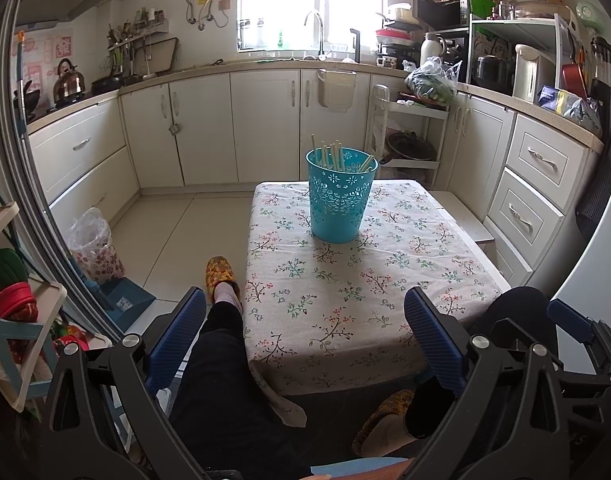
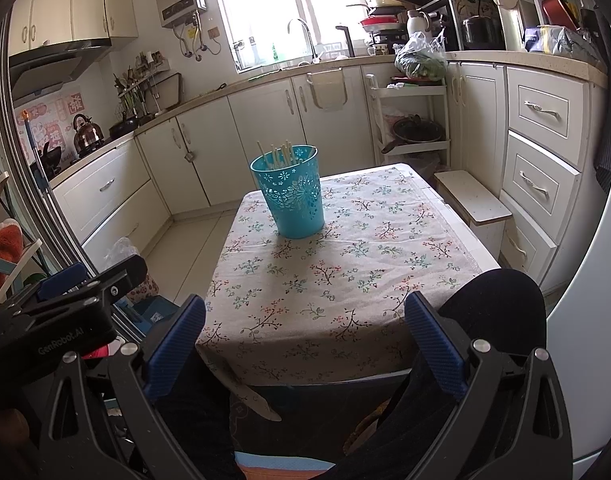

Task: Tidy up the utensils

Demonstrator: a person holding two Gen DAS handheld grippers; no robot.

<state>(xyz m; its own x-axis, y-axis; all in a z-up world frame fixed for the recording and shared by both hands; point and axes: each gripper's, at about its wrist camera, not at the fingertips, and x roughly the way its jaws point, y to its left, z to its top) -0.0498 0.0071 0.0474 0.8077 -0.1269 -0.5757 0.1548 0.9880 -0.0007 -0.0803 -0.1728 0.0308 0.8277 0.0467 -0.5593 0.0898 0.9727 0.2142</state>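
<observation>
A turquoise perforated bucket (image 1: pixel 340 196) stands on the far part of a small table with a floral cloth (image 1: pixel 345 292). Several pale chopsticks (image 1: pixel 332 155) stand upright inside it. It also shows in the right wrist view (image 2: pixel 294 193), with the chopsticks (image 2: pixel 278 154) and the table (image 2: pixel 345 280). My left gripper (image 1: pixel 305 300) is open and empty, held back at the table's near edge. My right gripper (image 2: pixel 305 304) is open and empty, also back from the near edge. The right gripper shows at the right edge of the left wrist view (image 1: pixel 569 320).
The person's legs and patterned slippers (image 1: pixel 222 276) sit at the table's near and left sides. A low white stool (image 2: pixel 471 200) stands right of the table. Kitchen cabinets (image 1: pixel 265 120) line the back and right. A bagged bin (image 1: pixel 93 244) stands on the floor left.
</observation>
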